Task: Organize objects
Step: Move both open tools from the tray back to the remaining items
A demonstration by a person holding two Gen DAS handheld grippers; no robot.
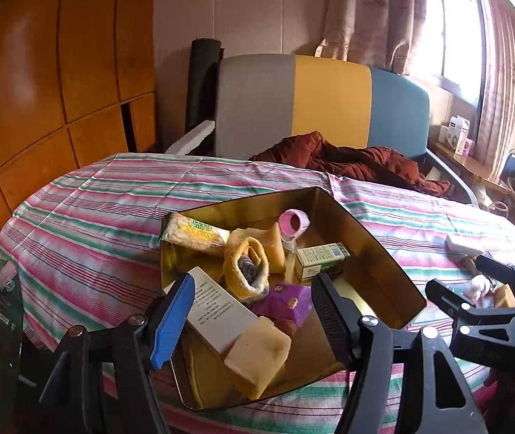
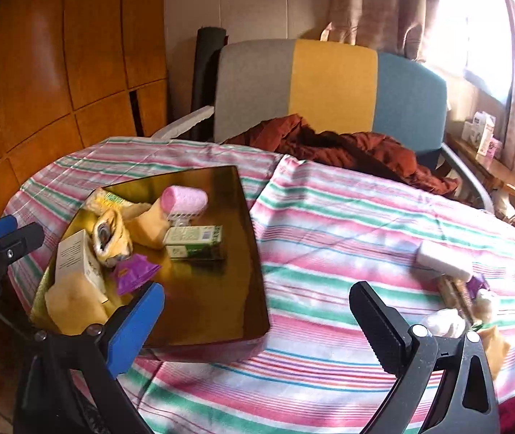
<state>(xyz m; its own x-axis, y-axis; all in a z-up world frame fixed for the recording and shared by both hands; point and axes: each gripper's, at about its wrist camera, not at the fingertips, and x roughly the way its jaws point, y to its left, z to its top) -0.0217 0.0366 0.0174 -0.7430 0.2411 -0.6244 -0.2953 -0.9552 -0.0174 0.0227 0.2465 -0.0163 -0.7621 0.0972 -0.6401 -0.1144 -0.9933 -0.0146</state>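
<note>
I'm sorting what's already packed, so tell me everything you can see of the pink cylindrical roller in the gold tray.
The pink cylindrical roller is a short tube with a soft, fuzzy-looking pink wrap and a hollow end. It lies on its side at the far end of the shiny gold tray, leaning on a yellow sponge block, with a clear ribbed piece beneath it. No gripper touches it.

Round table (image 2: 329, 379) was covered by a pink, green and white striped cloth (image 2: 347, 217). On the cloth lay a gold tray (image 2: 221, 325) at the left, a white block (image 2: 442, 257) near the right edge, and a small cluster of unidentifiable items (image 2: 474, 311) just beside it.
</note>
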